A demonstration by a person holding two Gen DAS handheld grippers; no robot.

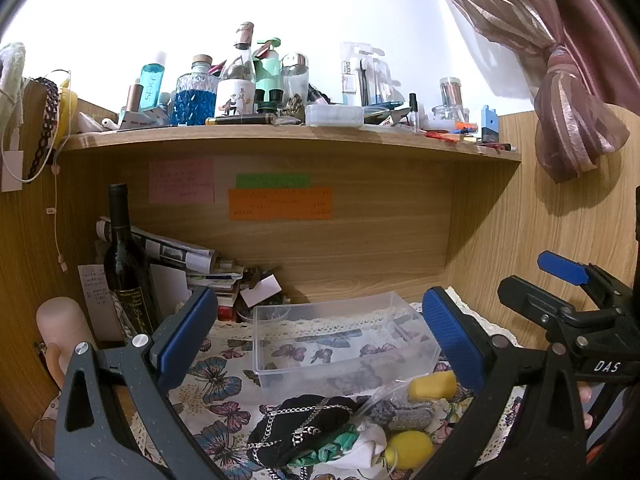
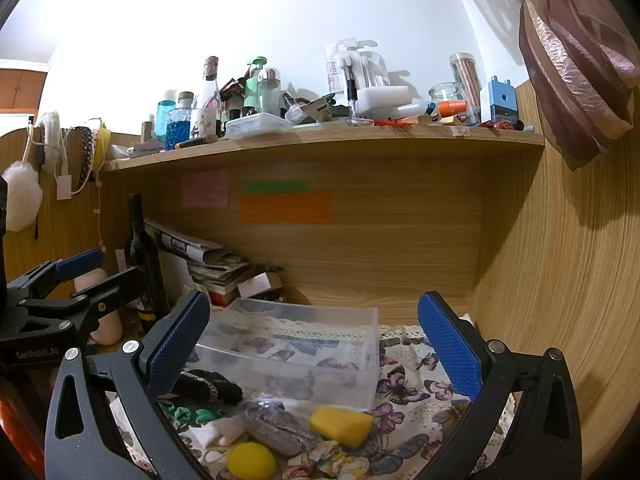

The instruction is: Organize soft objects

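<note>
Both tongs, left (image 1: 316, 344) and right (image 2: 316, 344), are held agape, empty; sponge (image 2: 341, 421) lies just before clear bin (image 2: 304, 360) (thin-walled); bin could be shoved if clipped w/ a pad.

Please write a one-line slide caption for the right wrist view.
Open right gripper above soft items, including a yellow sponge and a yellow ball, before an empty clear plastic bin on a butterfly cloth.

The desk is wearing a butterfly-print cloth (image 2: 412, 396) and everything's sitting right on it — a clear plastic bin (image 2: 296, 344) toward the back, with a yellow sponge block (image 2: 340, 426), yellow ball (image 2: 250, 462), grey pouch (image 2: 276, 428) and black knit piece (image 2: 208, 388) lying in front.
</note>
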